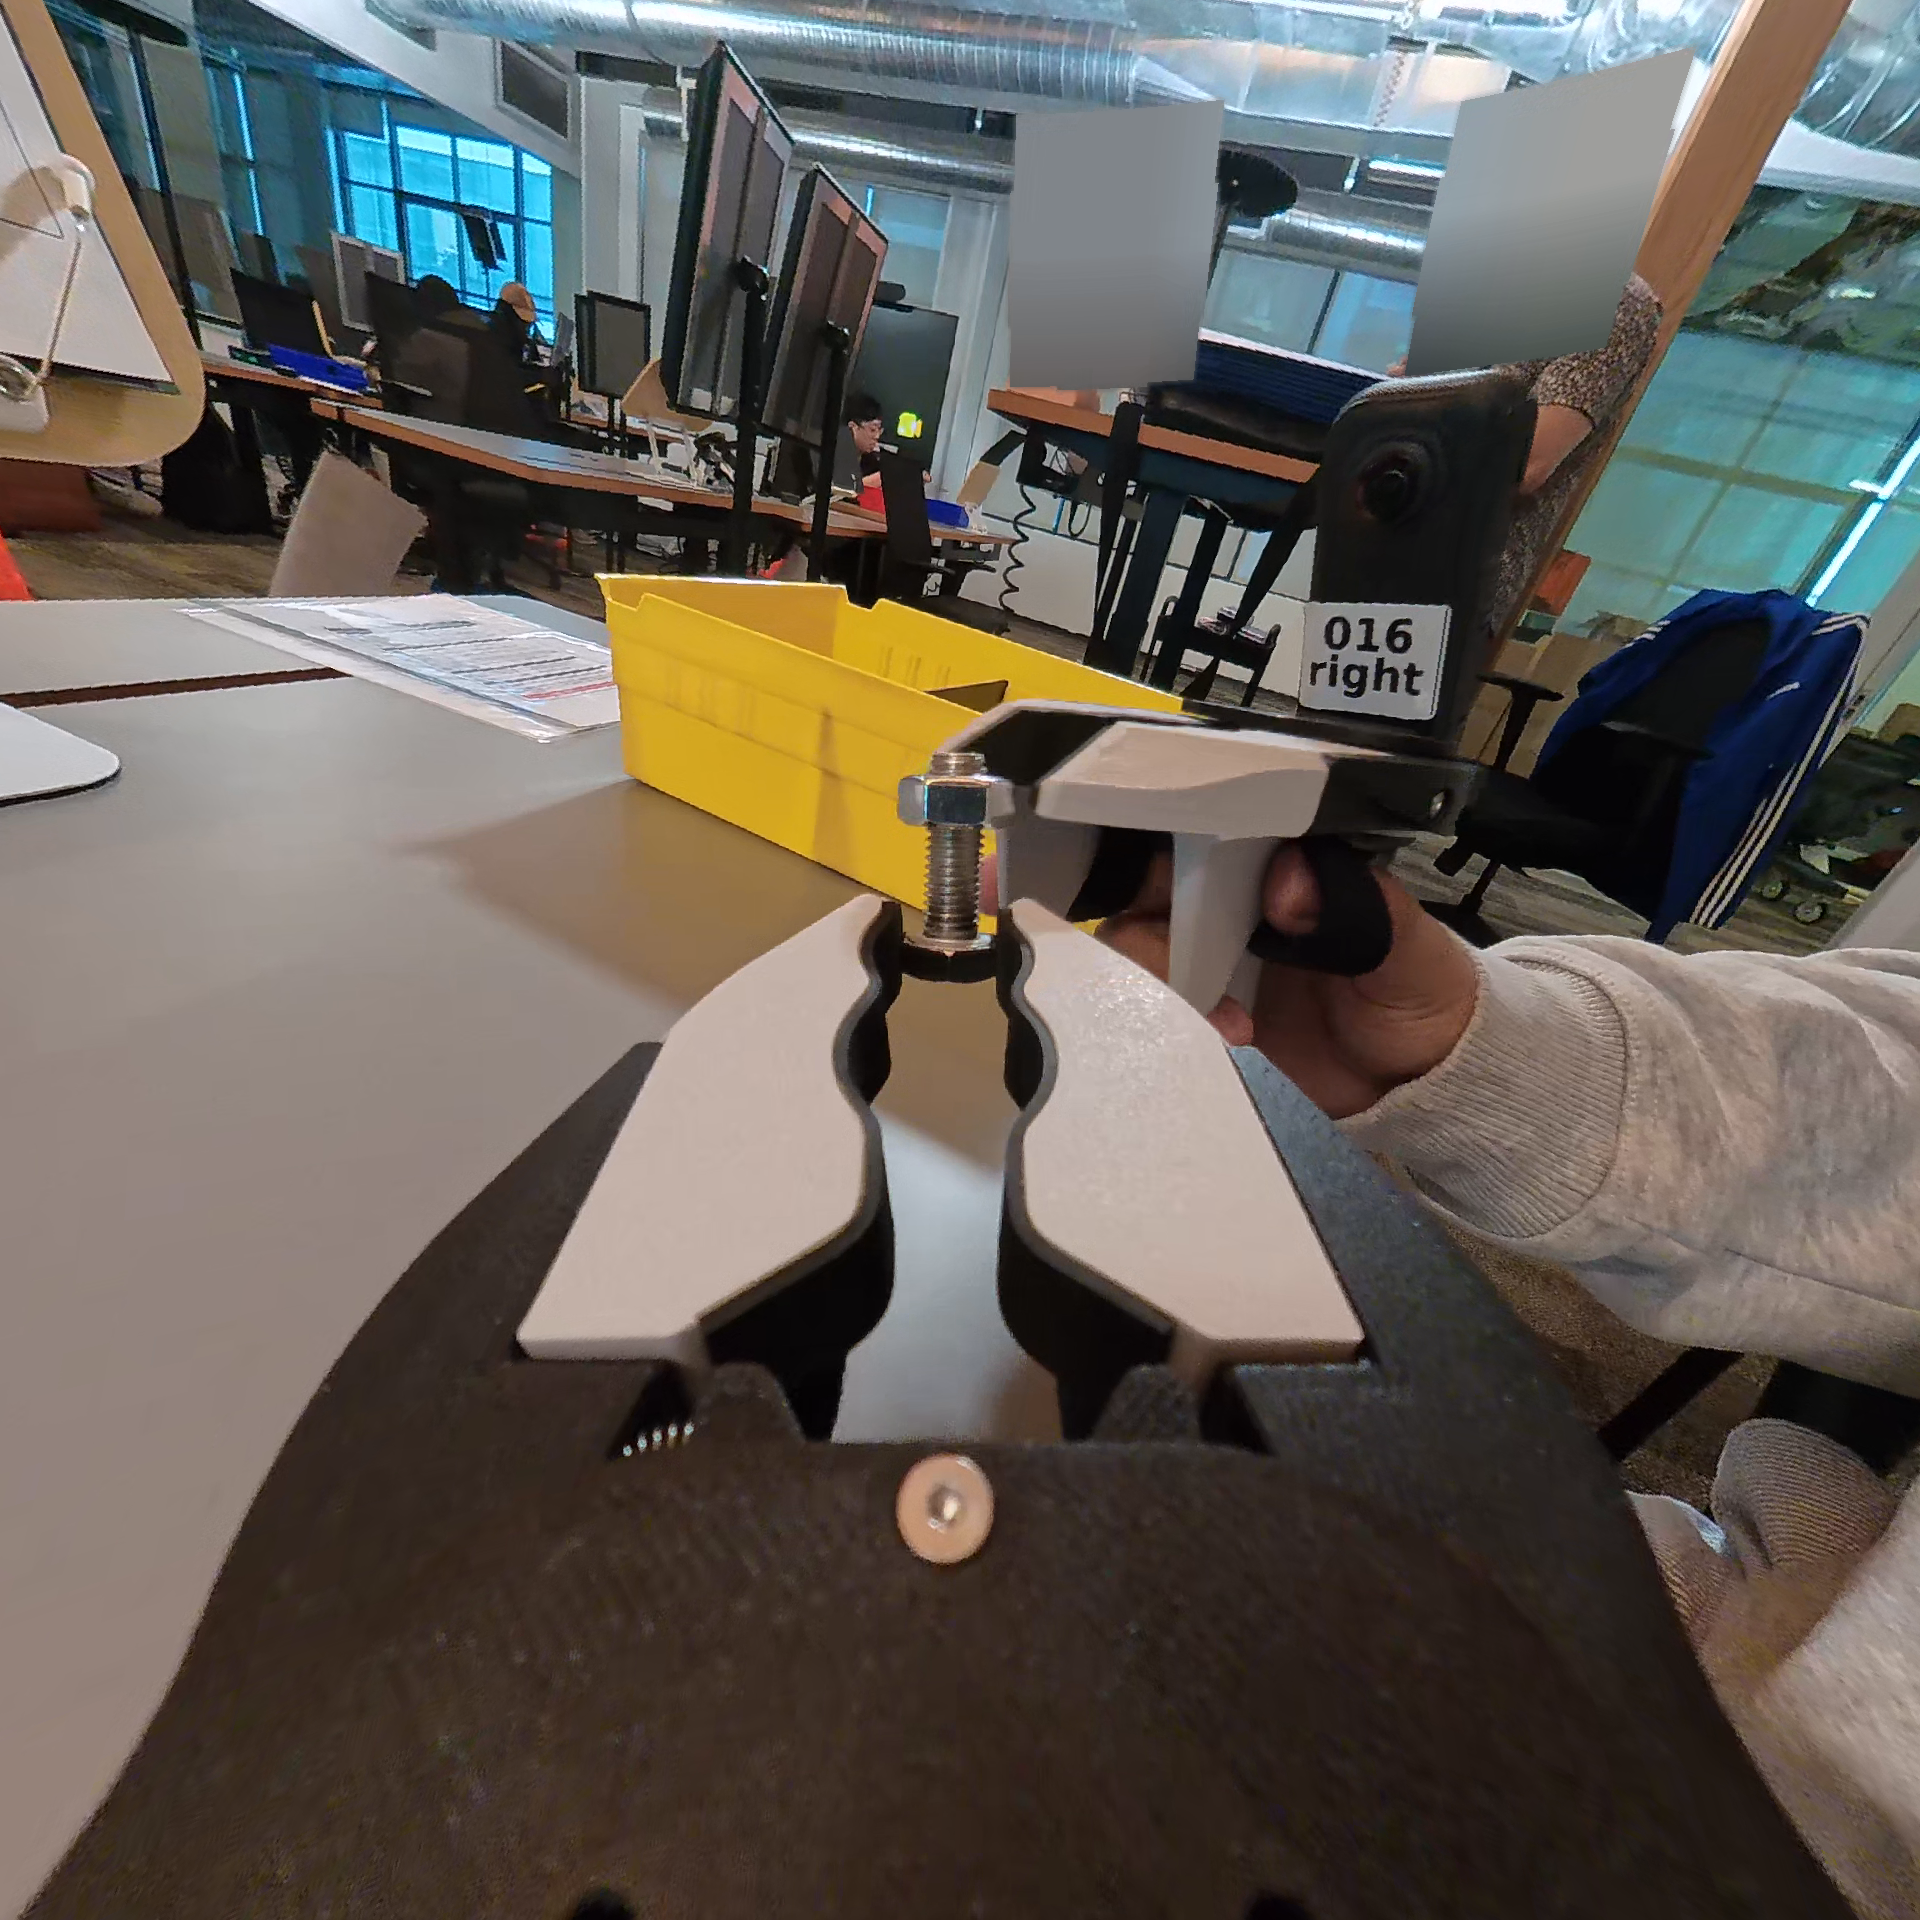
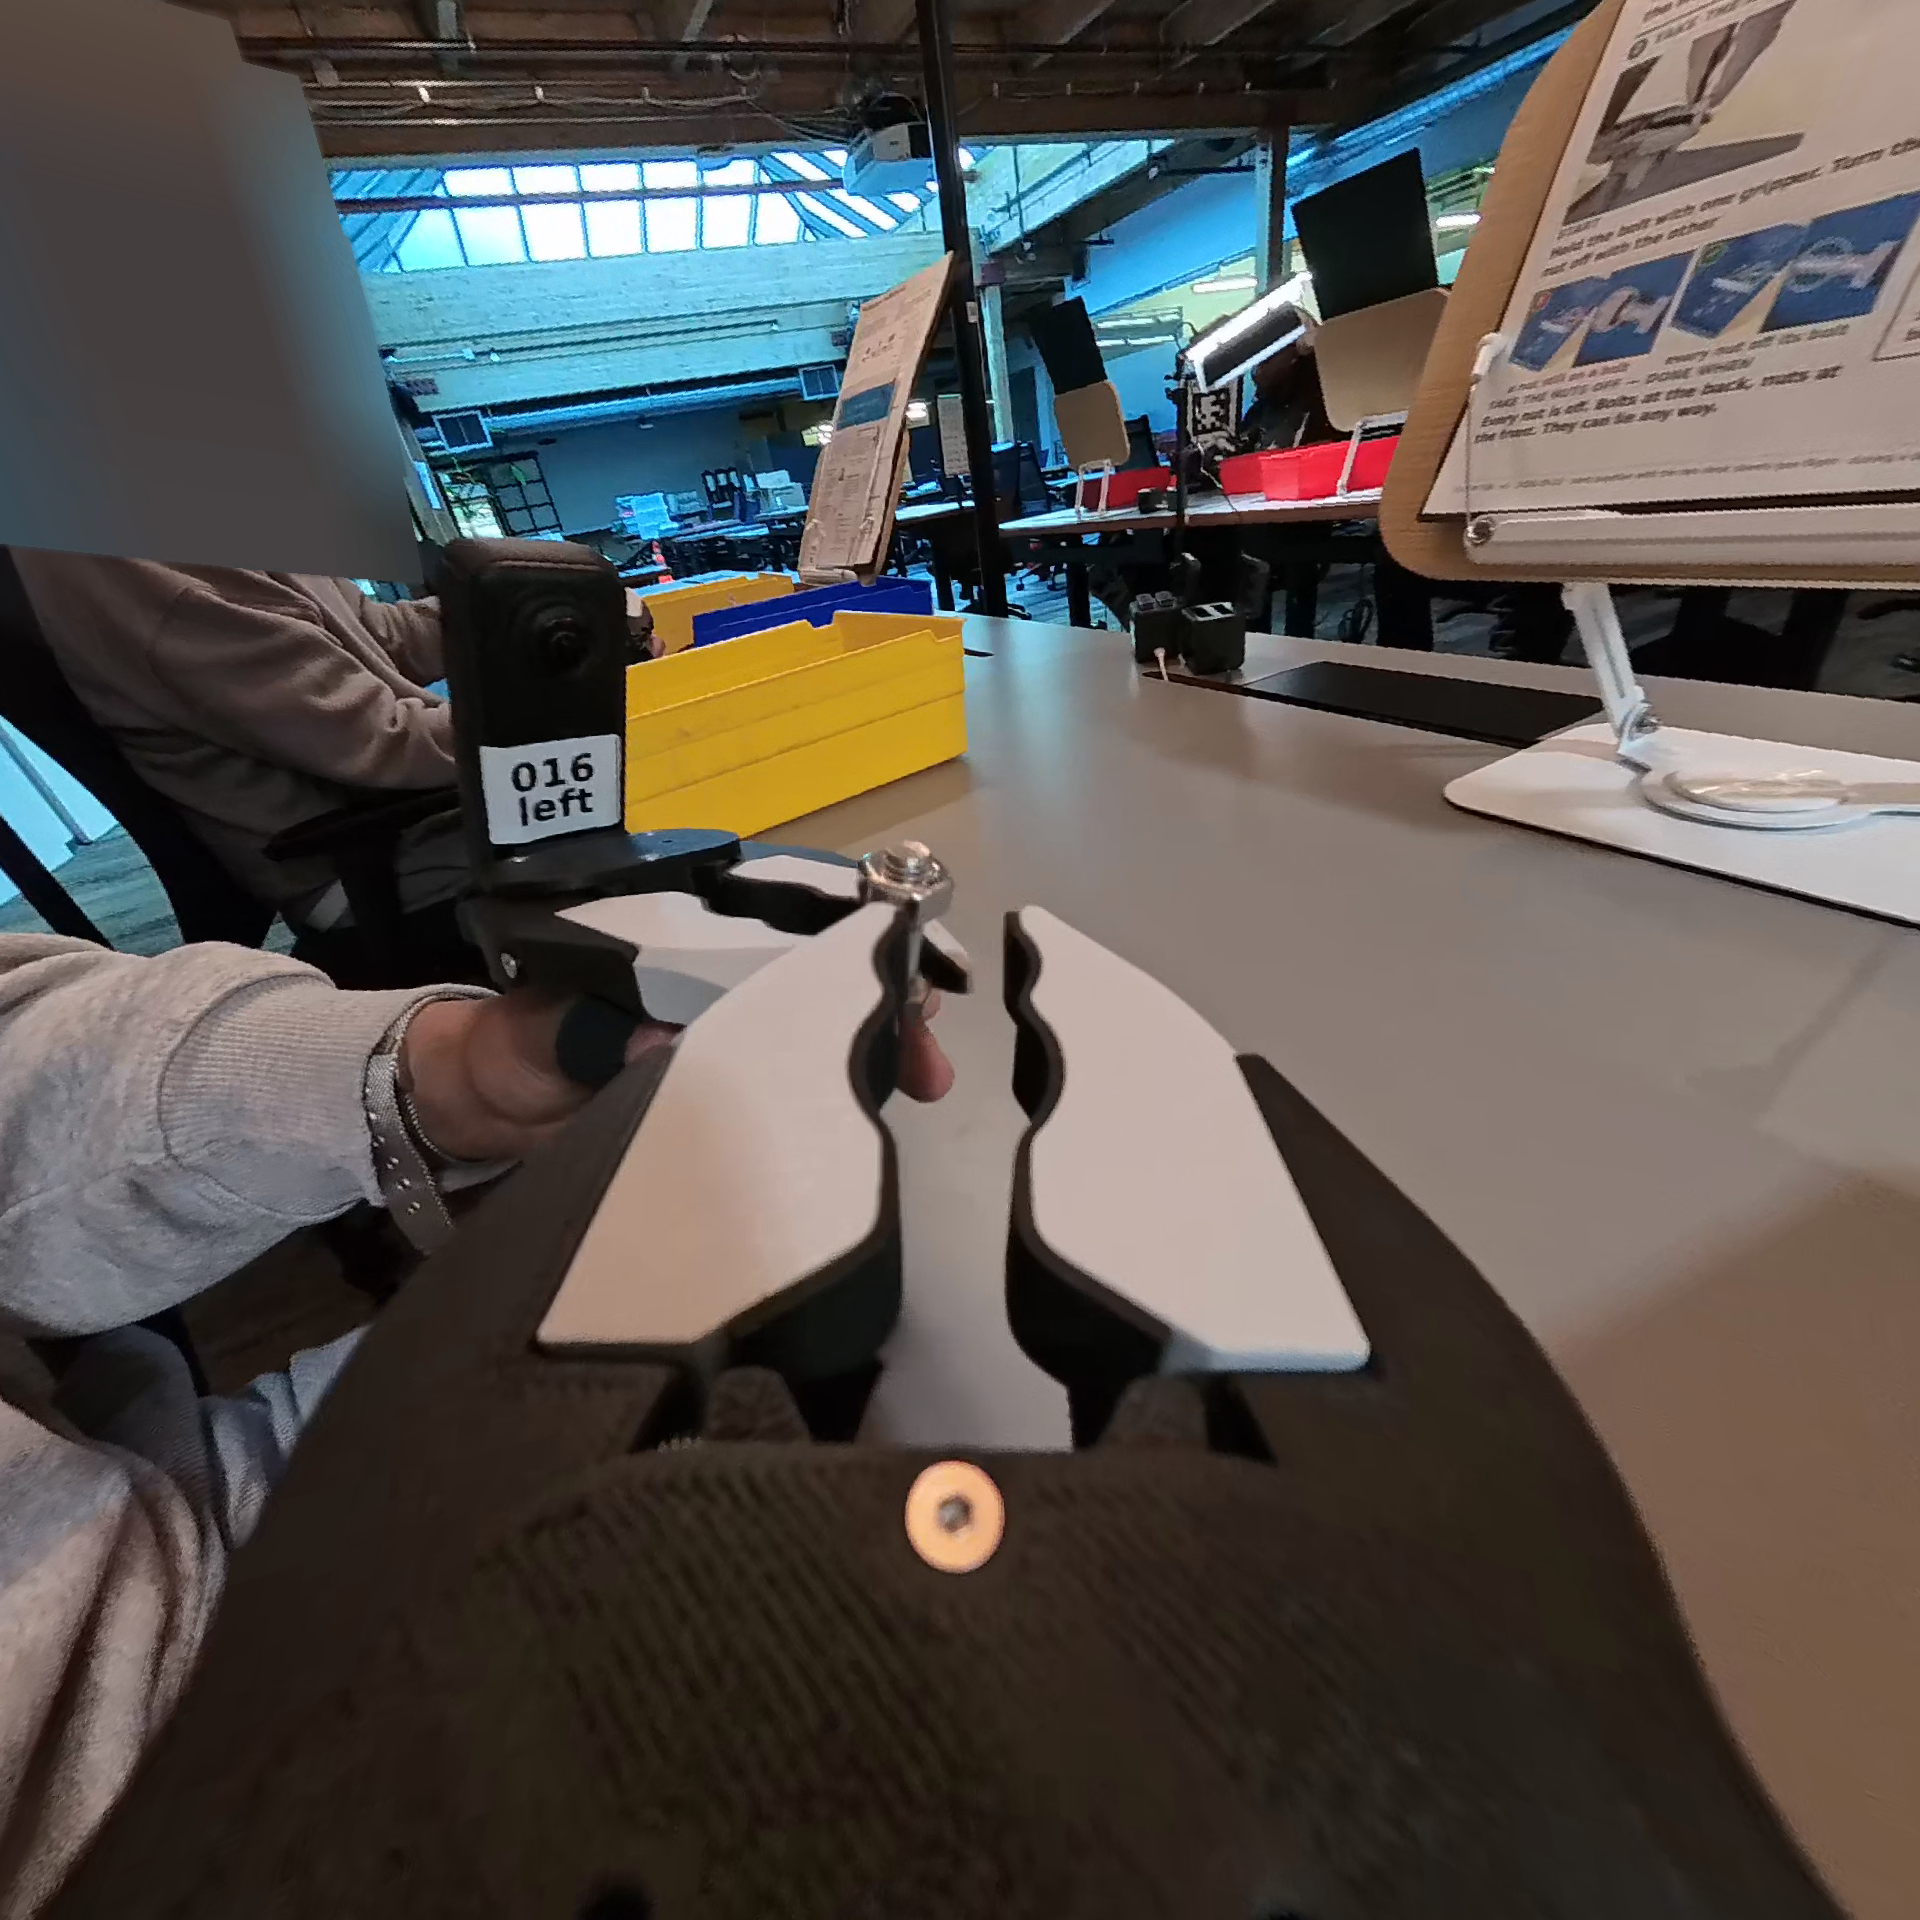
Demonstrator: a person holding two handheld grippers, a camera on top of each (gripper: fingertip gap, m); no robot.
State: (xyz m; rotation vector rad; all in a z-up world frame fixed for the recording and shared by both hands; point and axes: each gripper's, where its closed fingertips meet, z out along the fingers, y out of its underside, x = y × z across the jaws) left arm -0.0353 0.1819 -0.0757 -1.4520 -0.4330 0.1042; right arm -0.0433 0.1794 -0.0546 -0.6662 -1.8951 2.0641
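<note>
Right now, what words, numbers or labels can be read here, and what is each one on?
I won't repeat wording, only where it stands.
Right-hand camera sticker: number and word, sharp.
Left-hand camera sticker: same kind, sharp.
Propped instruction sheet: partly legible.
Paper flat on the table: too small.
Far brown board: too small.
</note>
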